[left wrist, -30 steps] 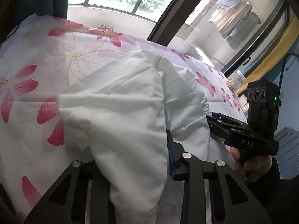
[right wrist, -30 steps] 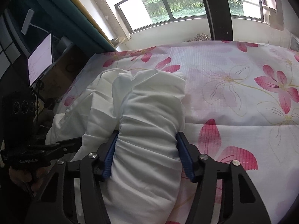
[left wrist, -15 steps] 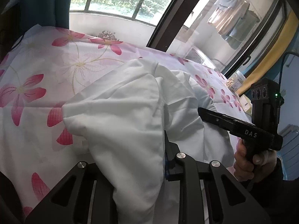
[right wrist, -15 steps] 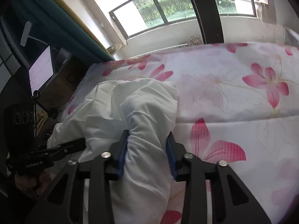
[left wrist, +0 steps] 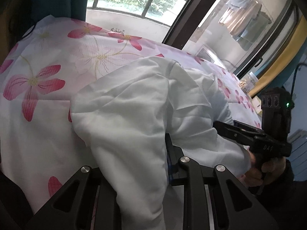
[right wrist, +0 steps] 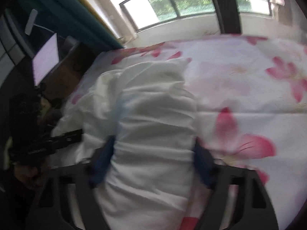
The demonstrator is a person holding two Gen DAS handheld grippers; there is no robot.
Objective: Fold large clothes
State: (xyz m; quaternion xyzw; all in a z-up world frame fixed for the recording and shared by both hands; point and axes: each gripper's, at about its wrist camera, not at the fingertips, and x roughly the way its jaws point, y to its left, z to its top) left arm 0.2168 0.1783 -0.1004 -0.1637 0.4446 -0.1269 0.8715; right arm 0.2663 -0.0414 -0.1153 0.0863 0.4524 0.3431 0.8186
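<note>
While the bulky white padded garment [left wrist: 134, 115] lies bunched mid-frame on the pink-flowered bed sheet [left wrist: 48, 72], the left claw [left wrist: 134, 172] pinches a fold at lower centre; the right claw [right wrist: 153, 153], blurred, clamps a thick roll between blue pads [right wrist: 103, 159].

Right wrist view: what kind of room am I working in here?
Most likely a bedroom at home. The white garment lies on a bed with a pink-flowered sheet, a large window sits behind it, and a lit screen stands at the bedside.
</note>
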